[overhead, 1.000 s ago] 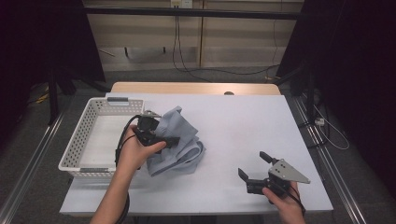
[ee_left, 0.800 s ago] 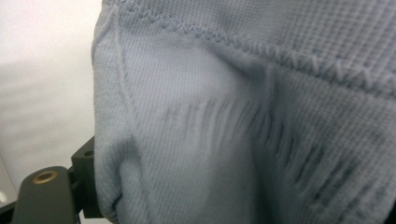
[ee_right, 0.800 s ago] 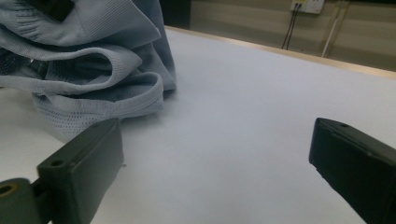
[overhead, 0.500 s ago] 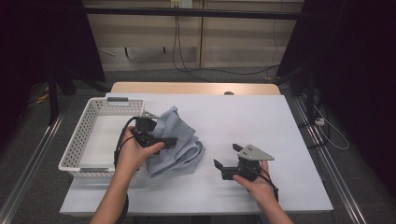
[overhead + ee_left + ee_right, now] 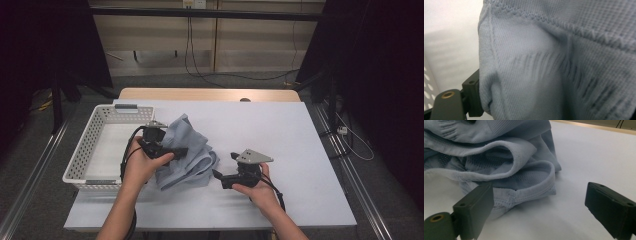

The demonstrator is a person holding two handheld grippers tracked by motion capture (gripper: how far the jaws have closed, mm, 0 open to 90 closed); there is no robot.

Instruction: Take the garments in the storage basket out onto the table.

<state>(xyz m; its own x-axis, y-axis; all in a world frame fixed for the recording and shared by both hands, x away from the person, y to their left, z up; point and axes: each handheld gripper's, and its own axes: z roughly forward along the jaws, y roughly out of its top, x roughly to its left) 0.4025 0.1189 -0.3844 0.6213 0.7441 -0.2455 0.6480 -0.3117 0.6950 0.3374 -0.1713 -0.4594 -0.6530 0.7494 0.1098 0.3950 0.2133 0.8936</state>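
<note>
Closing in on the crumpled blue garment [image 5: 187, 150] with my right tool [image 5: 224, 176] while my left tool [image 5: 167, 150] pins the cloth beside the white basket [image 5: 92, 145].

Seen from above, the garment lies bunched on the desk [image 5: 280, 130] just right of the basket, and my left tool sits buried in its upper folds; in the left gripper view the knit fabric [image 5: 554, 65] drapes over one jaw, so I read that tool as clamped on the cloth. My right tool [image 5: 539, 205] stands wide apart with nothing between its jaws, having just narrowed slightly, and the ribbed hem [image 5: 529, 192] lies close ahead. I judge the step to be a second grasp; next I must slide one jaw under that hem and pinch it cleanly.
</note>
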